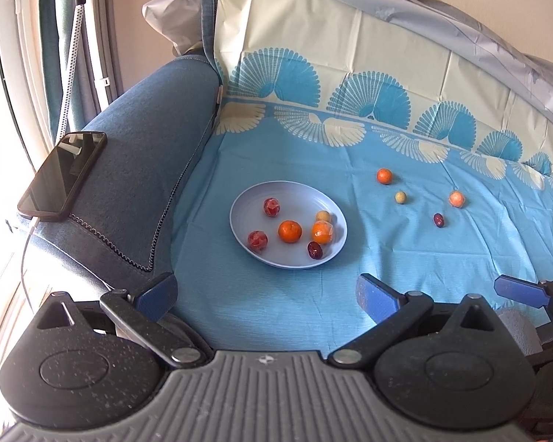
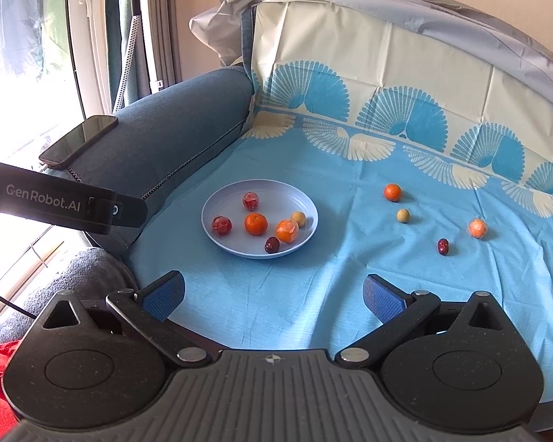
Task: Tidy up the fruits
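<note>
A pale blue plate (image 1: 247, 199) (image 2: 225, 191) sits on the blue cloth and holds several small fruits, among them an orange (image 1: 289, 231) (image 2: 256, 223) and a dark date (image 1: 314, 249) (image 2: 271, 245). To its right on the cloth lie an orange (image 1: 384, 176) (image 2: 392, 192), a small yellow fruit (image 1: 400, 197) (image 2: 402, 216), a wrapped orange fruit (image 1: 456, 198) (image 2: 477, 228) and a dark red date (image 1: 438, 220) (image 2: 443, 246). My left gripper (image 1: 267, 296) is open and empty, near of the plate. My right gripper (image 2: 274, 296) is open and empty, also near of the fruits.
A blue sofa armrest (image 1: 143, 154) (image 2: 173, 125) runs along the left with a phone (image 1: 62, 175) (image 2: 79, 140) on it. The patterned cloth (image 1: 350, 73) rises up the backrest behind. The left gripper's body (image 2: 62, 199) crosses the right wrist view at left.
</note>
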`<move>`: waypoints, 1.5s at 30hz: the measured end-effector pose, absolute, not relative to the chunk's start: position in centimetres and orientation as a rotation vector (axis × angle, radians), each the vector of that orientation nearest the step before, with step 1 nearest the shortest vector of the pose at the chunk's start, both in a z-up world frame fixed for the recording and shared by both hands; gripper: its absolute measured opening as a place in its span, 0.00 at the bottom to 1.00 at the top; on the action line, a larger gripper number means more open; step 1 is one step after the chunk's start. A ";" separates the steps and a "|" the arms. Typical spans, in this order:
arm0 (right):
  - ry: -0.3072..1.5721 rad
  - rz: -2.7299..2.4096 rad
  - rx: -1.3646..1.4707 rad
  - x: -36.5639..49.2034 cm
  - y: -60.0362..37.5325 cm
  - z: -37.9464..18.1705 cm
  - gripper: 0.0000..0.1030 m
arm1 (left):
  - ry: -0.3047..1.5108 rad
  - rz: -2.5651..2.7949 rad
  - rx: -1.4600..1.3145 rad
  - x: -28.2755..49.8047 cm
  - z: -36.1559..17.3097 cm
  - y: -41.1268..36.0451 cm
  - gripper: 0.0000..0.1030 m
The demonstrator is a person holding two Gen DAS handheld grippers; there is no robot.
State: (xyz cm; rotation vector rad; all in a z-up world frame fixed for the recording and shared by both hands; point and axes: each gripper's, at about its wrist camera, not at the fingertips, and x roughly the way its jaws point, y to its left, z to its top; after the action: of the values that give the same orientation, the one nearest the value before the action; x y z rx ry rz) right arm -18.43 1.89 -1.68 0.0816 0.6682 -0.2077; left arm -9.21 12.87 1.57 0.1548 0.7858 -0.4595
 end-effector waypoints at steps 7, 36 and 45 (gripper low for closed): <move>0.668 -0.215 0.085 -18.6 2.0 -1.6 0.99 | 0.782 -0.464 0.154 -9.3 1.7 13.1 1.00; 0.704 -0.223 0.182 -18.6 -0.3 -3.3 0.99 | 0.848 -0.487 0.252 -8.7 -0.3 9.9 1.00; 0.738 -0.234 0.293 -18.1 -2.7 -4.8 0.99 | 0.896 -0.480 0.275 -8.0 -1.0 8.0 1.00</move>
State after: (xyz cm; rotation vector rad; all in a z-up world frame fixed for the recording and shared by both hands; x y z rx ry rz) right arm -18.13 -2.66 -4.77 0.2927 0.7383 -0.2343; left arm -7.95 8.01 -0.98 0.2749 0.8956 -0.4796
